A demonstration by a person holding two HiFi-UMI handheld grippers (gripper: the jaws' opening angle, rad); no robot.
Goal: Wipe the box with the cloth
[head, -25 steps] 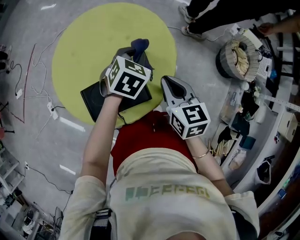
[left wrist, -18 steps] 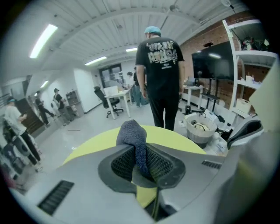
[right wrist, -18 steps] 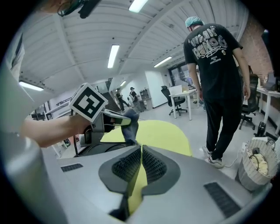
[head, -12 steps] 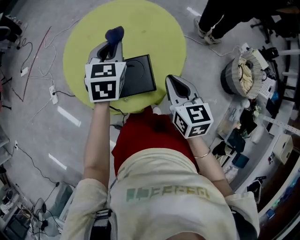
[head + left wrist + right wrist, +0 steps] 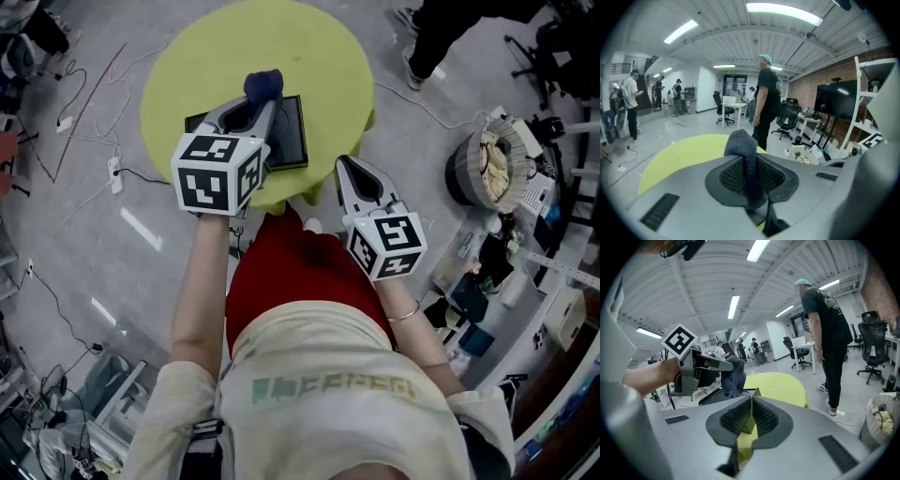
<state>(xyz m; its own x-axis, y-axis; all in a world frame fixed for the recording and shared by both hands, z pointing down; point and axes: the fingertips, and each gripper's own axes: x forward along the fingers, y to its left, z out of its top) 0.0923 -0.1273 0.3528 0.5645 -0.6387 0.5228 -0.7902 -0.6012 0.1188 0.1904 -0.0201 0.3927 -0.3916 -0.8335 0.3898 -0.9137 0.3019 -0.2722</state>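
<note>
Wiping step: left tool (image 5: 255, 101) clamped on dark blue knitted cloth (image 5: 263, 84), poised over flat black box (image 5: 287, 133); can't tell if the cloth touches the lid.
Right tool (image 5: 349, 167): jaws together, nothing between them, parked at the near rim just beside the box.
Box: lies flat on the near half of the round yellow-green worktop (image 5: 319, 56).
Next move: likely press the cloth down and sweep across the lid; right tool may need to pin the box.
Surface: looks smooth, so the box could slide.
Room: open office, grey floor (image 5: 112, 281) with loose cables (image 5: 56, 309), person in dark clothes (image 5: 766, 105) standing beyond the worktop.
</note>
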